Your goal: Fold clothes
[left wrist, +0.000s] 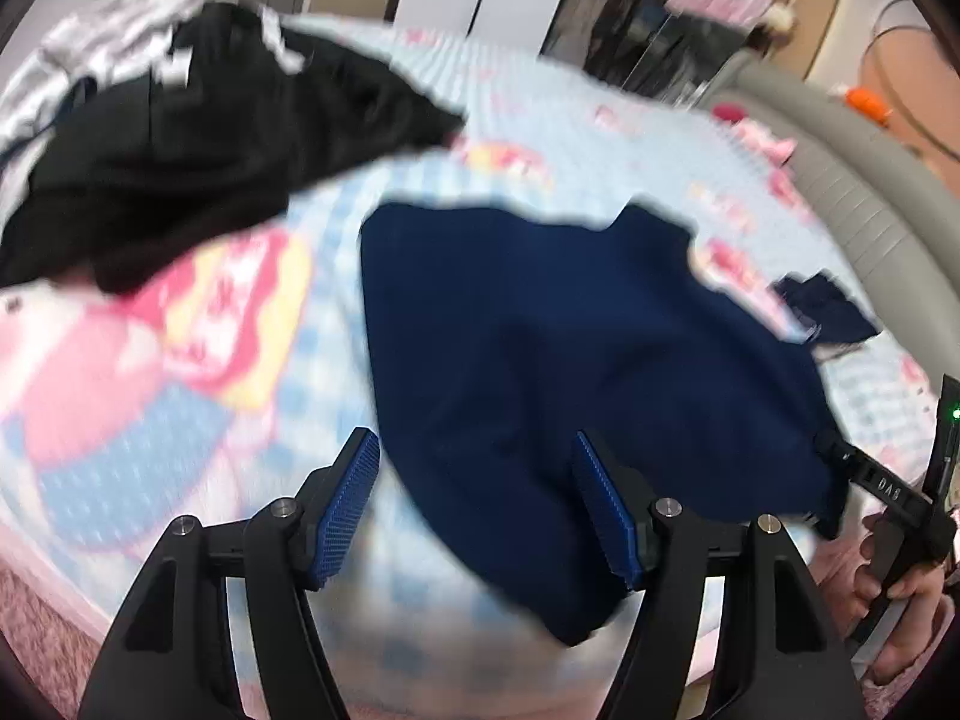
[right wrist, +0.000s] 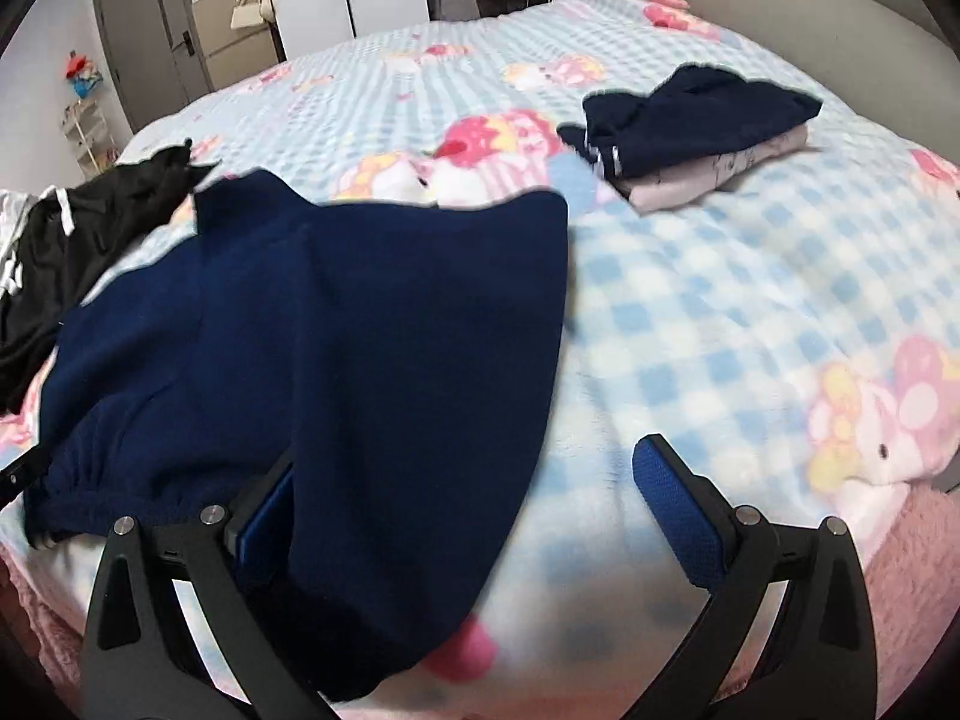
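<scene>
**Navy fleece garment half-spread on bed, both grippers wide**

Navy garment (right wrist: 336,348) lies near the front edge of the bed, on the blue-checked blanket (right wrist: 720,312), rumpled w/ one layer lapped over another. Fabric looks soft & thick-ish, prob. fleece or knit: light, floppy, no stiffness, so it'll drape & sag from any single pinch. Not slippery by the look; ribbed pads should bite fine.

Left gripper (left wrist: 474,510): fingers spread wide, garment's near edge passes between them but pads aren't pressing on it. Right gripper (right wrist: 468,516): also spread; left finger partly under/behind a fold of the cloth, right finger over bare blanket, nothing pinched.

Best hold, imo: two corners or the hem/waistband edge, one per gripper, so the layer lifts flat instead of bunching.

Elsewhere: black garment (right wrist: 90,228) to the left w/ white stripes; folded stack (right wrist: 696,120) farther back on the right.
</scene>
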A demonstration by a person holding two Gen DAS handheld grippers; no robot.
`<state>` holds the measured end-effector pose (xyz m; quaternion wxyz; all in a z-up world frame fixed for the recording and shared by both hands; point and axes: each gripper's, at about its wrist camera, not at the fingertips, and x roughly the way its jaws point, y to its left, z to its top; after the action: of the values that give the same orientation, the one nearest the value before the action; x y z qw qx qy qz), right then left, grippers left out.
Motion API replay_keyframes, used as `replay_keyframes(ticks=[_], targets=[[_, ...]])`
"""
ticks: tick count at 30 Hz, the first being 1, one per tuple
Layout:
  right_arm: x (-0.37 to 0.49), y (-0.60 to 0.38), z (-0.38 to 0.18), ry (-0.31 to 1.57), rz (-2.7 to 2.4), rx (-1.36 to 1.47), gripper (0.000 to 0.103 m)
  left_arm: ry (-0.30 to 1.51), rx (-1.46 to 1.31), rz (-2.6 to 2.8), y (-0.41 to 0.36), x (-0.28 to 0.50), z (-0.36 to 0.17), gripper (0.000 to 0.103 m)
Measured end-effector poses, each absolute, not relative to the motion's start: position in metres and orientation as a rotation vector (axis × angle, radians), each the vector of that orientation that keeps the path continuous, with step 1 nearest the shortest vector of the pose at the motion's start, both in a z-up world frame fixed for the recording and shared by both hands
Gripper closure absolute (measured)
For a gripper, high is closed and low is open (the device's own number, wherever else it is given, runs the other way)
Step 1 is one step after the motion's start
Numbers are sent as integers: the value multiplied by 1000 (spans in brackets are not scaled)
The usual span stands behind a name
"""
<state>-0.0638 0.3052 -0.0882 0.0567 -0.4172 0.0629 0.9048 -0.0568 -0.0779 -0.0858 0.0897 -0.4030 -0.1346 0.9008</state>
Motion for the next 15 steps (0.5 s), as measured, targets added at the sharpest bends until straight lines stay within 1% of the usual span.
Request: replay_keyframes(ticks=[2, 3, 5, 7, 8, 10, 12, 15], targets=[[-55, 292, -70, 135, 2826, -1159, 1, -440, -1155, 2627, -76, -60, -82, 35], [-56, 284, -69, 87, 2843, -1165, 1, -428, -1183, 2617, -72, -63, -86, 35], [-60, 269, -77, -17, 2833, -1228, 1, -394, -1259, 2600, -65, -72, -97, 35], [-65, 261, -90, -87, 2797, -1326, 1, -307, -1376, 2599, -60, -73, -112, 35], [-67, 264, -102, -89, 2754, -1409, 1, -264, -1419, 2598, -59, -71, -117, 35], [-62, 274, -115, -24, 2737, -1495, 1, -223, -1445, 2594, -61, -64, -118, 31], [-53, 285, -114, 50, 2744, -1515, 1, -272, -1452, 2568, -70, -58, -113, 31], [-44, 289, -108, 68, 2766, -1508, 1, -410, -1376, 2545, -88, -58, -101, 31]])
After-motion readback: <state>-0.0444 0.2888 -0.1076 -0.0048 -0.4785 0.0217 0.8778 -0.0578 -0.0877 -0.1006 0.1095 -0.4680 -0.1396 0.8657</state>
